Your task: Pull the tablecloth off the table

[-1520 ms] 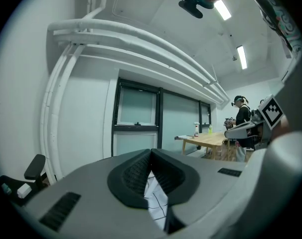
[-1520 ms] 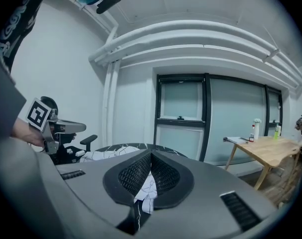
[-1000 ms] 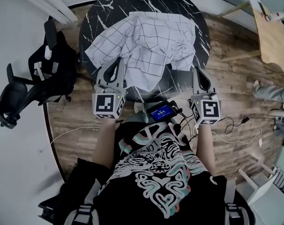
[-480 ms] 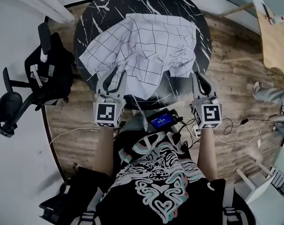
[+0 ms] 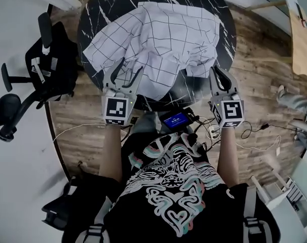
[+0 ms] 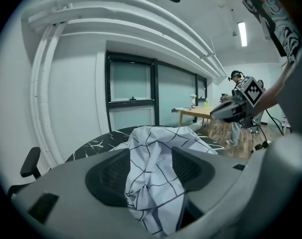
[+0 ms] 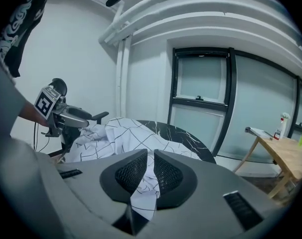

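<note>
Left gripper view: tablecloth [image 6: 161, 141] between tongs [image 6: 151, 171]

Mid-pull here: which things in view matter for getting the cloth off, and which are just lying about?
In the job: tablecloth, bunched on the round black table; left gripper, jaws just opened wide, cloth between them; right gripper, jaws just eased slightly apart, pinching a fold.
Lying about: office chair, wooden table, floor cables.
</note>
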Motion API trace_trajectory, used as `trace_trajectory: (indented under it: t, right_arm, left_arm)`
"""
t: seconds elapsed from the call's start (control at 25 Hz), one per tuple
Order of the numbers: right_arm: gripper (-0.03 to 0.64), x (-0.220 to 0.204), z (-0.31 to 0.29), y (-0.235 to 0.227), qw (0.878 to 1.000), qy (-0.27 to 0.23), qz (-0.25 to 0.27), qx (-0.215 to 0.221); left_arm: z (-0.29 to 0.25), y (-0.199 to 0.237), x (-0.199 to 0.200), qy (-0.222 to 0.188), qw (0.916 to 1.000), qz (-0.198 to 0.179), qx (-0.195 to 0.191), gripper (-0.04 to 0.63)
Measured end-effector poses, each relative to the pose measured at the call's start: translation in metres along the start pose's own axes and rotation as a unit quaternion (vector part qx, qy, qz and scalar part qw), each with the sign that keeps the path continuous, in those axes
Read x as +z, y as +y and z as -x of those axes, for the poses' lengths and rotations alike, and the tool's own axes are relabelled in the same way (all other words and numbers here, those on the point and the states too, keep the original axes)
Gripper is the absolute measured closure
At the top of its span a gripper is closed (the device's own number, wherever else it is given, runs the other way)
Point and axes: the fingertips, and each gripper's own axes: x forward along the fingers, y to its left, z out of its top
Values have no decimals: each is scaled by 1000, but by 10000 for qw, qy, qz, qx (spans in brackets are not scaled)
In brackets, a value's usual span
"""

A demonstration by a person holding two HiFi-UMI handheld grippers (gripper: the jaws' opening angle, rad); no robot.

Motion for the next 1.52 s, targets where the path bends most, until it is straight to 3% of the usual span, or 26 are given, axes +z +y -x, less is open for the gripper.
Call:
trace_trajectory:
  t: [0.28, 0.64, 1.08, 1.52]
  right_arm:
    - [539, -10, -30, 3, 9994, 177, 24, 304]
    - [461, -20, -60, -1, 9967, 439, -182, 656]
    - [424, -35, -80, -7, 9939, 646, -351, 825]
    - [350, -47, -113, -6, 9914, 860, 222, 961]
  left_arm:
    - [-16, 4, -18, 290, 9994, -167, -107, 239]
    - [-35, 9, -35, 745, 9959, -433, -273, 129]
    - [-51, 2, -54, 1127, 9901, -650, -526, 99]
    - [-73, -3, -75, 1584, 9814, -739, -795, 83]
